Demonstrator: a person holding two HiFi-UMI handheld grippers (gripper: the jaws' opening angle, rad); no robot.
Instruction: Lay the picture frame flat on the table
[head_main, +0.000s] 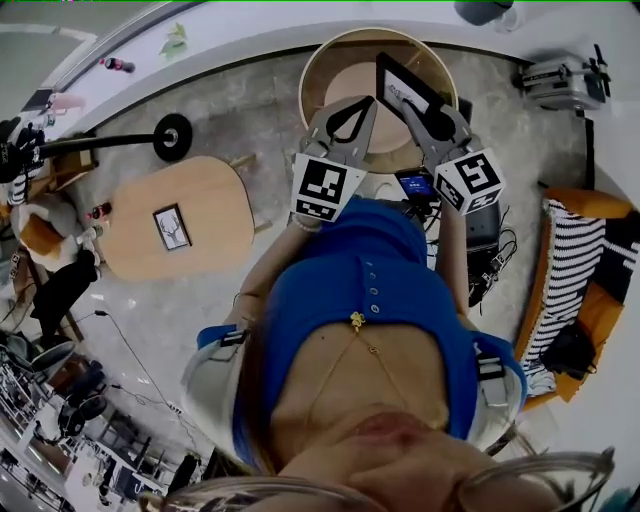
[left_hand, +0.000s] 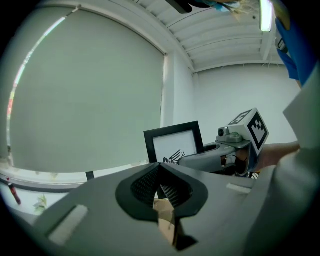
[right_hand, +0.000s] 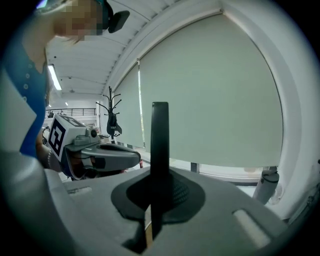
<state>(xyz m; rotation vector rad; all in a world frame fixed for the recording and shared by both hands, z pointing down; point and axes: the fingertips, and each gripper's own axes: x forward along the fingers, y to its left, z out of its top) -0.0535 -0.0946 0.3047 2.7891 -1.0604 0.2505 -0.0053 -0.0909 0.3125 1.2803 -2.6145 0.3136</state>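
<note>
Picture frame (right_hand: 160, 135) pinched edge-on between right gripper (right_hand: 159, 190) fingers | left gripper (left_hand: 161, 186) fingers pressed together, empty

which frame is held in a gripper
The frame clamped in the right gripper over the round table; the other frame lies flat on the oval table.

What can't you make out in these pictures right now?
Print on the picture frame: the right gripper view shows it edge-on in the right claw.
Its lower edge: left gripper view, behind the left claw.
Near side of the round table: head view, under both claws.
</note>
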